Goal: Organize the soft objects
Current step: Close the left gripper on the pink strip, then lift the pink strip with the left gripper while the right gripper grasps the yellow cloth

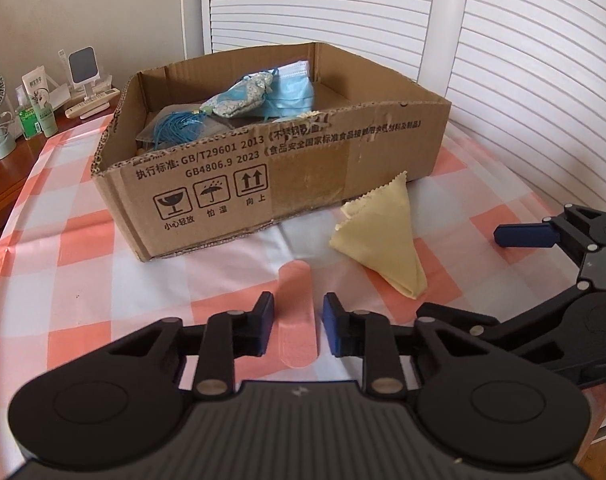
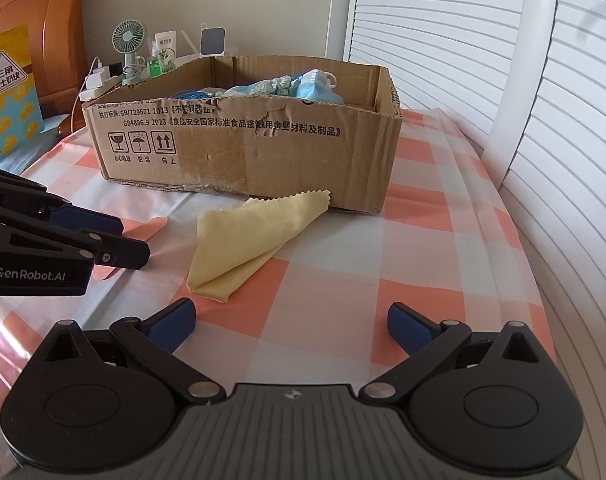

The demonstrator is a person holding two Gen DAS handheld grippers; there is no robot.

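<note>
Open brown cardboard box (image 1: 231, 184) on pink-and-white checked surface (image 1: 83, 248).
In box: pale blue face mask (image 1: 293, 88), blue-green patterned fabric pouch (image 1: 239, 98), blue tassel (image 1: 175, 124). Stowed, by the look.
Left out: pink adhesive plaster strip (image 1: 297, 312), flat on surface betw. pads of left claw (image 1: 297, 322); jaws narrow, close either side, gap visible, no firm grip yet. Folded yellow microfibre cloth (image 2: 247, 236) just in front of box, corner touching it.
Right claw (image 2: 291, 324): wide, empty, near cloth.
Approx. two items remaining.
</note>
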